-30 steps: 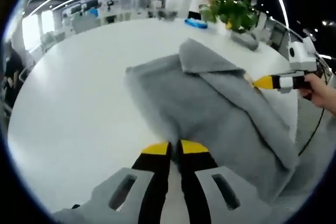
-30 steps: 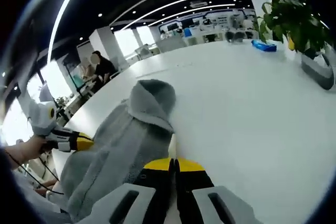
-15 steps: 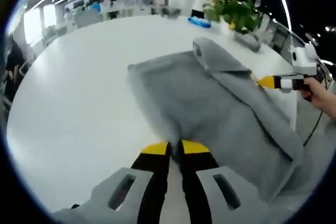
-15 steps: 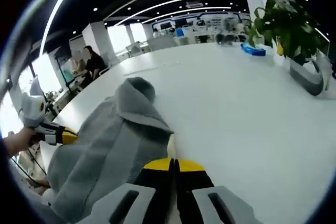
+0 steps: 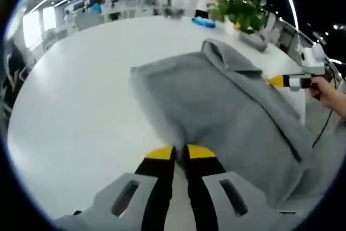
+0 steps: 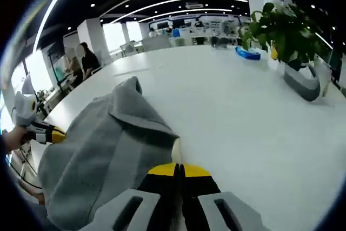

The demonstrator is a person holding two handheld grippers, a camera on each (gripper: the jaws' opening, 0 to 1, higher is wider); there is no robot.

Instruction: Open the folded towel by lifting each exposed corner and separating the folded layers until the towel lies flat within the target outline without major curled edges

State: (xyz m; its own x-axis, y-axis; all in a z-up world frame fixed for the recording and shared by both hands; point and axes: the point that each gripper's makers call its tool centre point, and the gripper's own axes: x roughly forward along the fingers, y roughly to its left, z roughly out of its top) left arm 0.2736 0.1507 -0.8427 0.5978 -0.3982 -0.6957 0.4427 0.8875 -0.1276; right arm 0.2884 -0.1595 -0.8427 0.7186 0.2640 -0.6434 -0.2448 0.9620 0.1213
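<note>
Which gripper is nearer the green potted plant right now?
Right. The right gripper grips the grey towel edge facing the plant; the left gripper holds the opposite edge.

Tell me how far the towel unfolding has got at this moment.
Partly done. The grey towel is spread over much of the white table, but one layer is still folded over, its peaked corner standing up. In hand: the left gripper and the right gripper each pinch a towel edge with jaws closed. Left: lay that fold out and flatten the edges. I can't make out a target outline.
</note>
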